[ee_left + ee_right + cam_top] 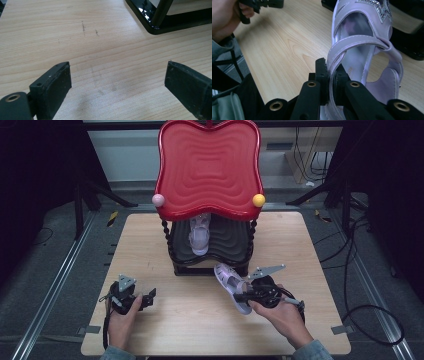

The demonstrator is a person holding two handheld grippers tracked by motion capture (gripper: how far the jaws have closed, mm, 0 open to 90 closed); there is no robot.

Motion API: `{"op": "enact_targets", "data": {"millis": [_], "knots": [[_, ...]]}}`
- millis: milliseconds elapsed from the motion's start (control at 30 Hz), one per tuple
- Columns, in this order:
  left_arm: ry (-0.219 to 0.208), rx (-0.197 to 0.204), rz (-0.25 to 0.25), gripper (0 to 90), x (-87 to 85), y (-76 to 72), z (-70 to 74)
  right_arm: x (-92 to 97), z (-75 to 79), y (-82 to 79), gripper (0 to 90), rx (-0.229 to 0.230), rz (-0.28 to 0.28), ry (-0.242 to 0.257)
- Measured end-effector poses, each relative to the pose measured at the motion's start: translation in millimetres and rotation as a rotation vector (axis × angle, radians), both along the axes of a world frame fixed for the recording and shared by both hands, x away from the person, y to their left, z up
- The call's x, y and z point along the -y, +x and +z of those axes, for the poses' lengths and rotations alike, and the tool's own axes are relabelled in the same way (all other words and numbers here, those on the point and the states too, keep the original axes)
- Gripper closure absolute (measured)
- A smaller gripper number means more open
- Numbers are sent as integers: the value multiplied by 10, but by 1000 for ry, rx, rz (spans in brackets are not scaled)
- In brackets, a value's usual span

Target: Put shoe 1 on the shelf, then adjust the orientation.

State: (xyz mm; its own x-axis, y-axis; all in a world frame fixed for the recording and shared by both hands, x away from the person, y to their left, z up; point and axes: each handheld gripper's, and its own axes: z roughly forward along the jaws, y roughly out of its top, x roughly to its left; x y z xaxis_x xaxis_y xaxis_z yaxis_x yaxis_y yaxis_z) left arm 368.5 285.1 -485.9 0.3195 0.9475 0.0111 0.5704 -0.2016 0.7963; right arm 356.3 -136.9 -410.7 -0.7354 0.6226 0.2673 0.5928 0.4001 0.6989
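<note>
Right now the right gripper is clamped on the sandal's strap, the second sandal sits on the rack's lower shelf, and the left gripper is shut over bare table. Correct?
Not quite: the left gripper is open, jaws wide apart over bare table, as the left gripper view shows. The right gripper is clamped on the sandal's strap, and the second sandal sits on the rack's lower shelf.

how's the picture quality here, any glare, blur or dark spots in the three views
High view: table evenly lit, floor and room edges fall to near black, slightly soft overall. Left gripper view: wood grain sharp, a glare patch on the rack's black base, faint shadow between the open jaws. Right gripper view: the sandal strap in the jaws is crisp, its far toe end and the background go soft.
</note>
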Motion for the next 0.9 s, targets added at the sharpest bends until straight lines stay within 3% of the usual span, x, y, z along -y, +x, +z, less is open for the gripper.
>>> {"op": "enact_targets", "data": {"millis": [400,733,900], "knots": [[0,4,-2,63,20,-8,4,-24,291,-10,864,52,-26,102],[1,3,-3,63,15,-6,5,-154,435,105,864,119,-120,172],[-1,6,-4,63,19,-8,8,-206,467,165,864,150,-169,174]]}}
